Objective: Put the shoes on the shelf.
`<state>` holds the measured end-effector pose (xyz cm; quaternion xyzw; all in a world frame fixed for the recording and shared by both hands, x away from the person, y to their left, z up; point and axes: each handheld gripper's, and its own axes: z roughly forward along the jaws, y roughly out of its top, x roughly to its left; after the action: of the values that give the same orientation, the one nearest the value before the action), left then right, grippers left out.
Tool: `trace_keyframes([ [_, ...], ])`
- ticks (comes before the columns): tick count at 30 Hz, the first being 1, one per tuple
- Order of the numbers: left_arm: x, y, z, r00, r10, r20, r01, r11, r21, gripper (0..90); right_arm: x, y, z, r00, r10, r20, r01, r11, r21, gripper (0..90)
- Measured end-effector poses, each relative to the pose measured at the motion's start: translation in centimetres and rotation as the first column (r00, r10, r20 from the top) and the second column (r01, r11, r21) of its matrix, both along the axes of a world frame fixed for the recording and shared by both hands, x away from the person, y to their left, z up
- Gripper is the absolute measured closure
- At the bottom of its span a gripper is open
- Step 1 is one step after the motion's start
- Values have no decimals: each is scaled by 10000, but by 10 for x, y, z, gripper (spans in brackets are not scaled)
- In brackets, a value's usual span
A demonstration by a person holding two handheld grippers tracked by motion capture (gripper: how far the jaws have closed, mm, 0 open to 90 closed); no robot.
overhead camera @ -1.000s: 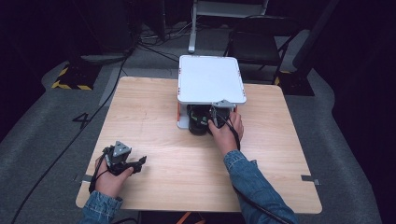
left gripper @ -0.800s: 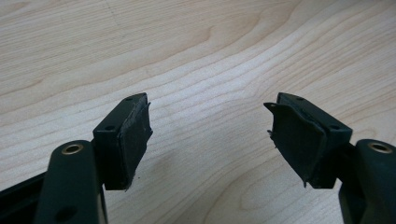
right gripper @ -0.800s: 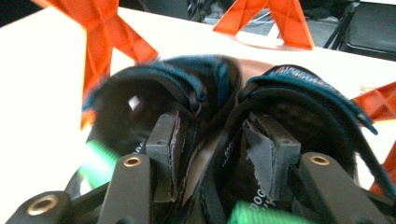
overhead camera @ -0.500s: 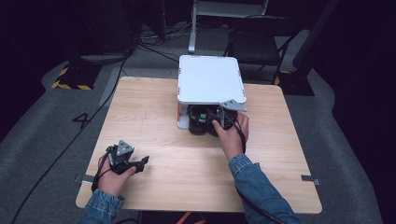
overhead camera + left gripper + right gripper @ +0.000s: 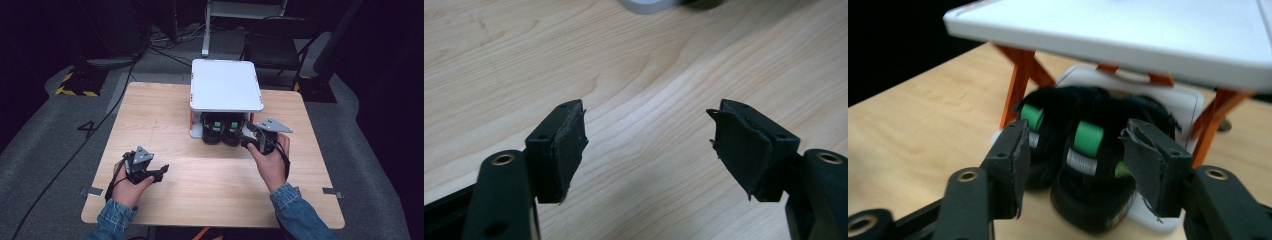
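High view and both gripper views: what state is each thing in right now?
Left gripper: open, empty, over bare wooden table.
Right gripper: open, jaws either side of the nearer shoe, not closed on it.
Pair of black shoes with green tabs: lying side by side under the shelf.
White two-tier shelf with orange legs: upright, top bare.

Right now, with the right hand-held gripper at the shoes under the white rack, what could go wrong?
1. The open right hand-held gripper straddles the nearer black shoe with green tabs, which pokes off the lower tray; it might tip out.
2. The white shelf top hangs low overhead; lifting could bump it.
3. The orange leg stands close by.
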<state>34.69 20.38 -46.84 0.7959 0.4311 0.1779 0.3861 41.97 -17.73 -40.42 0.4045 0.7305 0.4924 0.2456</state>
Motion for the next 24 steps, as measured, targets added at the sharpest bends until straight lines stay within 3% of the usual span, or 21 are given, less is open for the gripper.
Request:
trace_keyframes([
  [5, -1, -19, 6, 9965, -824, -126, 824, 9966, -28, 332, -18, -15, -7, 9976, 355, -599, -361, 9993, -73, 510],
  [9, -2, -31, 8, 9885, -1495, -244, 1493, 9887, -116, 348, -29, -23, -14, 9912, 818, -1037, -830, 9965, -79, 534],
  [13, 2, -40, 11, 9849, -1713, -242, 1710, 9852, -109, 355, -35, -28, -22, 9845, 1098, -1365, -1120, 9937, -87, 554],
  [18, 18, -56, 10, 9819, -1850, -396, 1833, 9821, -438, 425, -30, -31, -37, 9787, 950, -1818, -969, 9953, -20, 574],
  [22, 35, -72, 5, 9814, -1836, -559, 1817, 9826, -384, 432, -22, -29, -49, 9776, 785, -1950, -811, 9967, -53, 568],
  [24, 43, -80, 3, 9798, -1898, -631, 1875, 9815, -398, 482, -17, -28, -56, 9755, 767, -2061, -769, 9970, 68, 577],
])
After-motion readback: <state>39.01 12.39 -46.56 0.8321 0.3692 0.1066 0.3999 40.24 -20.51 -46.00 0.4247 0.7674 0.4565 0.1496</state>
